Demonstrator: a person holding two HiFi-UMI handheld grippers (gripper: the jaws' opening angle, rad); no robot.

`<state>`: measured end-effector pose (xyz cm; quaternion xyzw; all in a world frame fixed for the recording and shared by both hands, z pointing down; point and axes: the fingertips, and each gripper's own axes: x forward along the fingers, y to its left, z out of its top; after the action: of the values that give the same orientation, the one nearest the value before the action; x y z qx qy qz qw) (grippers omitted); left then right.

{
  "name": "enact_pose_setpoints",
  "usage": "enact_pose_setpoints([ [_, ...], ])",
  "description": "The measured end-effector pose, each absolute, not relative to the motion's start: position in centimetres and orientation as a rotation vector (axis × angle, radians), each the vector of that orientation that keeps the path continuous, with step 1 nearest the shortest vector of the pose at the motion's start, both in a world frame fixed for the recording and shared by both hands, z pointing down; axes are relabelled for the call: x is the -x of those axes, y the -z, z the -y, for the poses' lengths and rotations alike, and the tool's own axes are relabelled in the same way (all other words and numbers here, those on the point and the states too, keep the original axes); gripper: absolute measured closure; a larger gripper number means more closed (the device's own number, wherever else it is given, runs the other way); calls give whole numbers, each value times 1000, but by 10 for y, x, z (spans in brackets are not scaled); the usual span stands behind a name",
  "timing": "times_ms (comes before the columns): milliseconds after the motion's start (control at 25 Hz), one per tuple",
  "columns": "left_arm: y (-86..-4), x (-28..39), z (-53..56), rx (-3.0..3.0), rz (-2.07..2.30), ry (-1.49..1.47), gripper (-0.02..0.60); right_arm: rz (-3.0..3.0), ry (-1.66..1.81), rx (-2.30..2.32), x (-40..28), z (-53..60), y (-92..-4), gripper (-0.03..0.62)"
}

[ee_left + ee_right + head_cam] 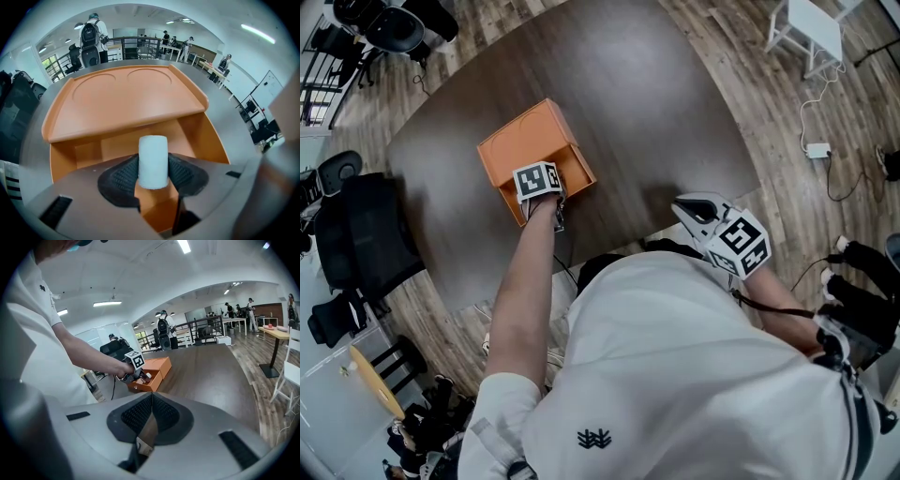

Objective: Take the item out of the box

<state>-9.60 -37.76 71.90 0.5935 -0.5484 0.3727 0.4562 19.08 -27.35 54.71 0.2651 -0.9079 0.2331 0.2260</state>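
In the head view an orange box (pixel 525 141) sits open on the dark table (pixel 647 112), with the left hand-held gripper (pixel 546 194) pointing steeply down into its open compartment, while the right hand-held gripper (pixel 692 208) hangs well apart from it, near the person's body. In the left gripper view a small white cylinder (pixel 153 161) stands upright inside that compartment, and the ribbed pads (pixel 121 180) press on its curved sides at a wide setting, so this gripper is clamped on it. Whether it has left the box floor I cannot tell. It looks light, matte and perhaps a little soft, and its round wall could roll or slip, so a hold across the middle seems best. In the right gripper view the jaws are together with nothing between them — the box shows beyond, far across the table.
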Motion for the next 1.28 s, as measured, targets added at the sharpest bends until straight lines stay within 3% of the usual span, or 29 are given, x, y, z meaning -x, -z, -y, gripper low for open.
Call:
enact_pose_setpoints([
  [1280,-579,115,302,-1914,1263,-614,393,2536,-530,-631,-59,217,-525,591],
])
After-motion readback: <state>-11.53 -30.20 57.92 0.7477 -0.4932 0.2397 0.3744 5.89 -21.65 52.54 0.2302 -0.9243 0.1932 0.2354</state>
